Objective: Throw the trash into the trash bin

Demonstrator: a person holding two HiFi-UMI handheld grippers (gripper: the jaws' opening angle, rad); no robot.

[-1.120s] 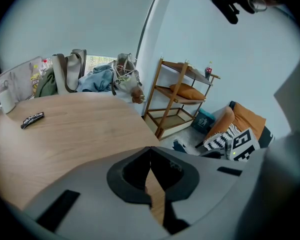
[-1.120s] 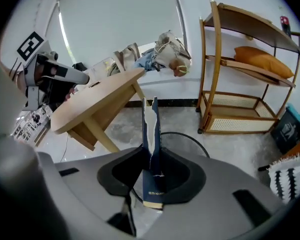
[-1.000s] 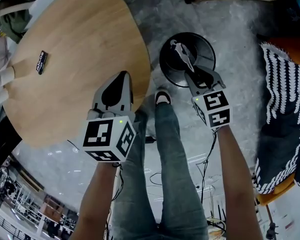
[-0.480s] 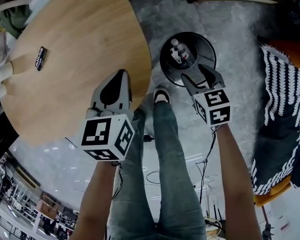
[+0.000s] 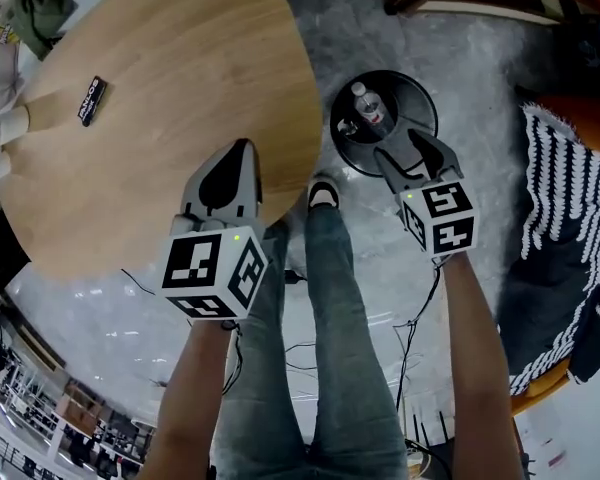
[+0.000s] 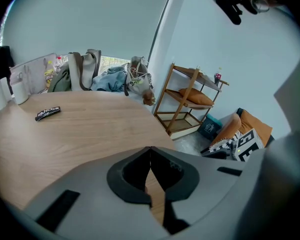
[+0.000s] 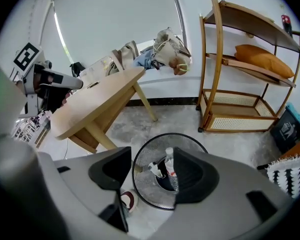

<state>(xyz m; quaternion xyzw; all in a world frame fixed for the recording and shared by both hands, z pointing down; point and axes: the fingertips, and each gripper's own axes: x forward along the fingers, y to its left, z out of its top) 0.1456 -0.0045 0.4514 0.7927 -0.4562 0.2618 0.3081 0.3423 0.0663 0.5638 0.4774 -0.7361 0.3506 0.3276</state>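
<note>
Round wood table (image 5: 160,88) is seen at upper left of head view, w/ bags (image 6: 90,74) piled at its far edge. A striped cloth (image 5: 570,228) is draped at right. A wood shelf (image 7: 240,79) is stood by the wall beyond the bin. Black mesh bin (image 5: 417,96) is set on the floor just beside the table edge, near the person's shoe (image 5: 325,194). L gripper (image 5: 244,150) is held over the table's near edge, jaws shut tip to tip, nothing btwn them. R gripper (image 5: 404,148) is held above the bin's near rim, pointed down. Its jaws have just been opening and are spread wide, nothing gripped. The bottle (image 5: 369,105) is seen inside the bin, w/ a white scrap (image 7: 153,168) next to it. A small black packet (image 5: 92,100) is laid on the table, well apart from L gripper.
</note>
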